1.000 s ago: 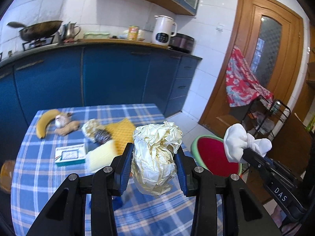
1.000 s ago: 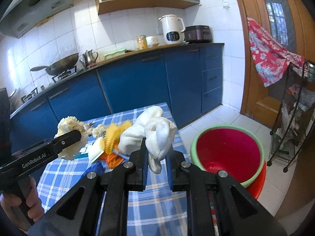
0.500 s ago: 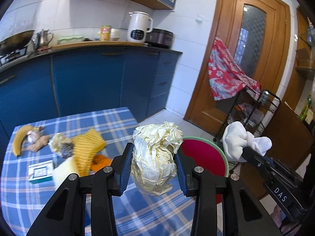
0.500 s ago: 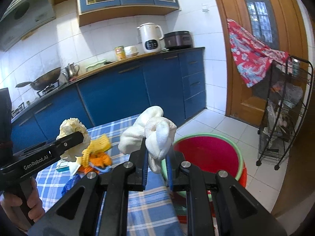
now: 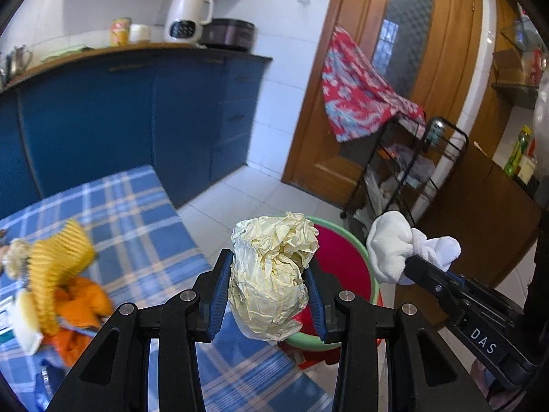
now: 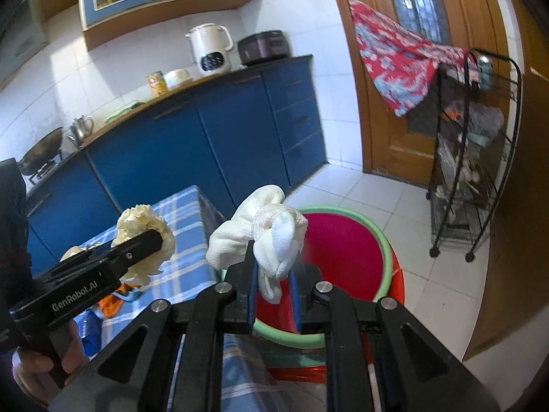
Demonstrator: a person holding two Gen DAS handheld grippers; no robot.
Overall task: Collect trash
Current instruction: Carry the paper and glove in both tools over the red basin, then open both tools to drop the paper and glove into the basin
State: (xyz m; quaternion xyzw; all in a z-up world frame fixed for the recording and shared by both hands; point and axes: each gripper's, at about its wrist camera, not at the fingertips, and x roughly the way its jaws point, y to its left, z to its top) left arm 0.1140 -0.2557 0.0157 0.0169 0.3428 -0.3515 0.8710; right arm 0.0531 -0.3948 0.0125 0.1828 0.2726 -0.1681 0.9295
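You've got the left gripper (image 5: 267,295) pinching a crumpled paper ball (image 5: 271,274), the right gripper (image 6: 276,285) pinching a white wad (image 6: 271,240), both near the red basin (image 6: 346,257) on the right, nothing dropped yet, more scraps (image 5: 58,285) left on the table (image 5: 137,213).

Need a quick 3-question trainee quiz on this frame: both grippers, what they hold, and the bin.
1. True or false: the left gripper holds a banana.
2. What does the right gripper hold? A) a white cloth wad B) a tin can C) nothing
3. Fill in: the red basin has a ____ rim and stands on the floor beside the checked table.

Key:
1. False; its jaws clamp a crumpled cream paper ball.
2. A, the white cloth wad.
3. green
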